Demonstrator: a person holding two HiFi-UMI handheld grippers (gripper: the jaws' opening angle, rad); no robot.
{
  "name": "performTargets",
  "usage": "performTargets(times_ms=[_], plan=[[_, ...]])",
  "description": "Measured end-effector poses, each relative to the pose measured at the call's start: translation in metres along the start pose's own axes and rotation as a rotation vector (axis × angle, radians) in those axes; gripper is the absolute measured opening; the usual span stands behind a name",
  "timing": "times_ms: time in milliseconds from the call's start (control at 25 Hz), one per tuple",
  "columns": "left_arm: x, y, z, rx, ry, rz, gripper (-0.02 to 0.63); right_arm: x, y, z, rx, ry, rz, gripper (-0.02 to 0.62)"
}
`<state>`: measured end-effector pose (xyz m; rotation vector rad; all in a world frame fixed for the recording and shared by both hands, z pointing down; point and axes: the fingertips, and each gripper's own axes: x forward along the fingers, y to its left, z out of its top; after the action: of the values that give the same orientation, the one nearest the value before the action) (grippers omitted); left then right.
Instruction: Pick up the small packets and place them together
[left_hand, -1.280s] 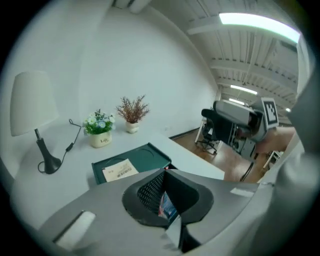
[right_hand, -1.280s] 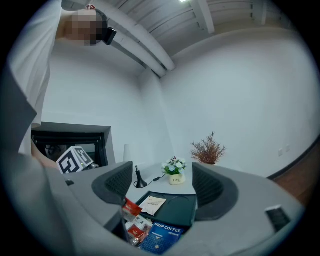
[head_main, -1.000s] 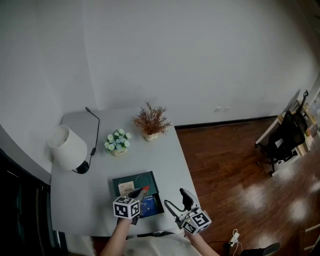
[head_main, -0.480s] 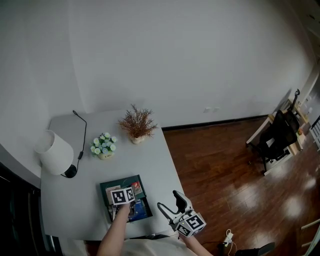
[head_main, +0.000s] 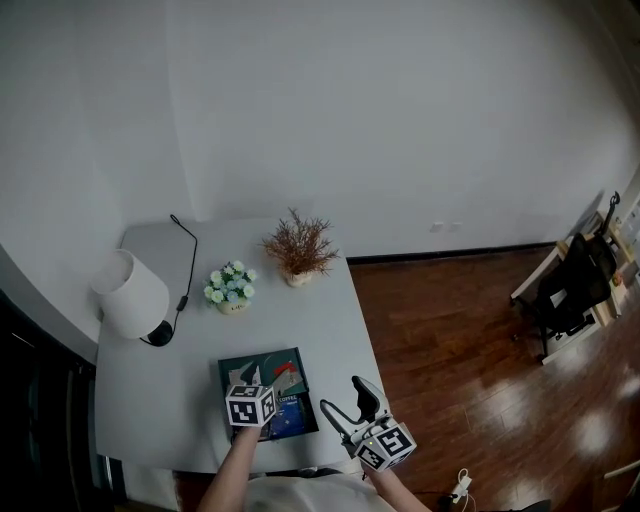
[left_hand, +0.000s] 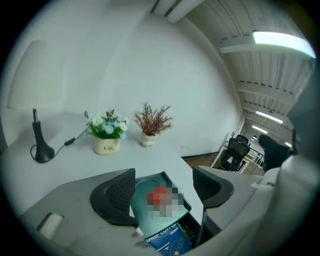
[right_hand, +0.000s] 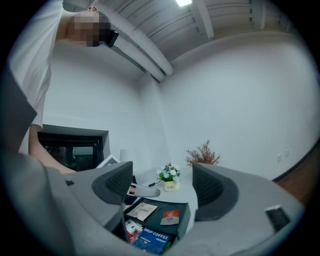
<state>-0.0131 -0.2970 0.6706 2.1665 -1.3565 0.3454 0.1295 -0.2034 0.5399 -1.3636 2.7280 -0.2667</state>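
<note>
Small red-printed packet (right_hand: 170, 216): lies flat in the dark green rectangular tray (head_main: 262, 356), right of the beige paper packet (right_hand: 142, 210), beyond the blue drip-coffee packet (right_hand: 150, 236). Left gripper (left_hand: 162, 191), clamped a second ago with red at its tip, now has jaws opening. The packet sits between them, unpressed. Release looks complete: three packets together. Right gripper (right_hand: 161, 184) spread wide, empty, near right of tray.
</note>
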Motion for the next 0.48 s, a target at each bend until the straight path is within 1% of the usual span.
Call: performTargets(times_ms=[80,160,240,320,360,480], plan=[[-0.033,0.002,0.018,0.057,-0.087,0.032,0.362,0.008,0.004,0.006,-0.011,-0.021,0.008,0.367],[-0.066,0.008,0.032,0.095,-0.174,0.066,0.362,0.017,0.009,0.012,-0.028,-0.038,0.013,0.367],[-0.097,0.013,0.045,0.105,-0.259,0.072,0.362,0.024,0.014,0.016,-0.051,-0.048,0.016,0.367],[-0.125,0.015,0.054,0.095,-0.334,0.062,0.362,0.03,0.02,0.019,-0.071,-0.059,0.017,0.367],[-0.14,0.017,0.057,0.097,-0.365,0.07,0.362,0.031,0.023,0.021,-0.08,-0.066,0.016,0.367],[-0.18,0.024,0.062,0.137,-0.449,0.142,0.362,0.037,0.033,0.02,-0.101,-0.066,0.014,0.367]])
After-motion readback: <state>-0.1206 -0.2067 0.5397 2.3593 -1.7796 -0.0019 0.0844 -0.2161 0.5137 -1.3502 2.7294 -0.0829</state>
